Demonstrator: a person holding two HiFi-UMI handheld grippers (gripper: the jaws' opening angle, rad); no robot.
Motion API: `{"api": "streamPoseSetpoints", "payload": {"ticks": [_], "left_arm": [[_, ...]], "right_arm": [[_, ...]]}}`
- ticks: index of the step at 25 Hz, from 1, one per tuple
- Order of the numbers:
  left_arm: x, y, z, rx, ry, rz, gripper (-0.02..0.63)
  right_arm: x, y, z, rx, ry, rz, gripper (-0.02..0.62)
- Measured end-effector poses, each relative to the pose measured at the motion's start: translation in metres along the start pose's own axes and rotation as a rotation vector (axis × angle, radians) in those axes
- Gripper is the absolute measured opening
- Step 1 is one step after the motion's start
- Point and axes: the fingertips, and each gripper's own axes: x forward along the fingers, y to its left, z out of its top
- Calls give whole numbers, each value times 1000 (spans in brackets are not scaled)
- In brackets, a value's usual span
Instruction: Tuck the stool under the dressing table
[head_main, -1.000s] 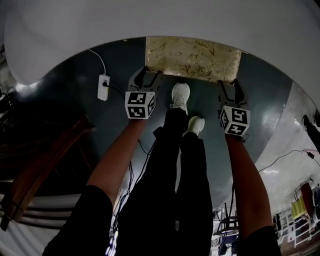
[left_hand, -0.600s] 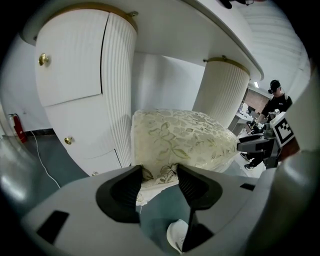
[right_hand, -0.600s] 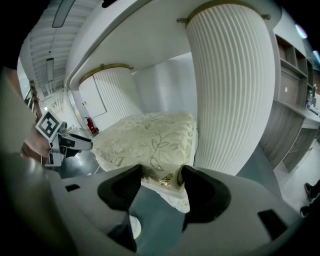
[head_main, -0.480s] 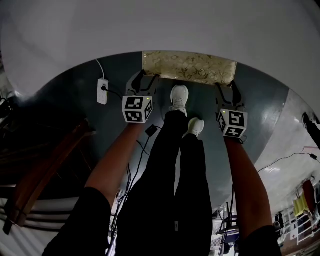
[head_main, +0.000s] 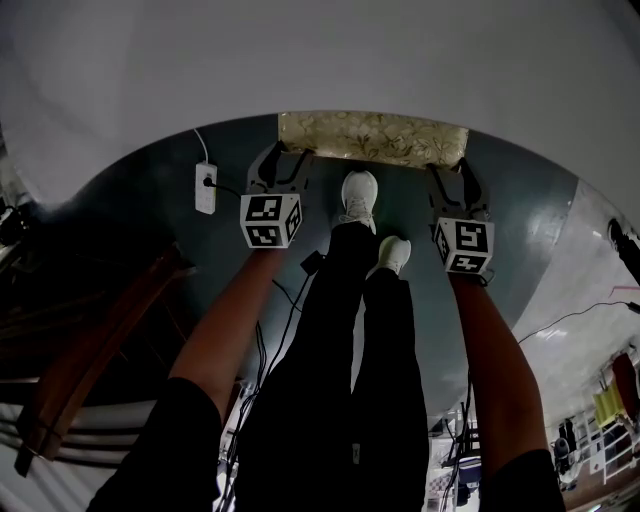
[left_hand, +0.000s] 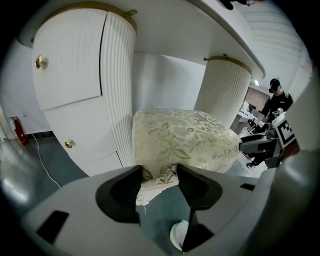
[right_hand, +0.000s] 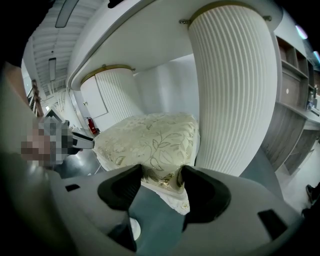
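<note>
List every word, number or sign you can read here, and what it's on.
No readable text anywhere.
Cubes on the left gripper and right gripper: square marker patterns, no letters.
Cover of the stool: leaf pattern only.
On the power strip: nothing legible.

The left gripper (head_main: 280, 158) and right gripper (head_main: 450, 172) each have a pale grey body, black fingers (left_hand: 125, 192) and a white cube with black square markers. The person wears black trousers (head_main: 345, 330), white trainers (head_main: 360, 190) and dark short sleeves (head_main: 175, 430); thin black cables (head_main: 297, 300) run at the trousers' 9 o'clock.
</note>
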Motion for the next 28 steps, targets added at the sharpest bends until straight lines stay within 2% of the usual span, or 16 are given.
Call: {"api": "streamPoseSetpoints", "payload": {"ticks": [5, 15, 21, 28], "left_arm": [[4, 11, 9, 3, -10, 23, 230], [8, 9, 14, -12, -23, 25, 230], [24, -9, 22, -40, -17, -45, 232], [29, -14, 29, -62, -41, -3, 238]], "right_arm": [[6, 4, 6, 12, -27, 22, 256], [13, -4, 15, -5, -10, 62, 256], [33, -42, 40, -7, -6, 16, 256], [35, -52, 48, 4, -24, 13, 255]]}}
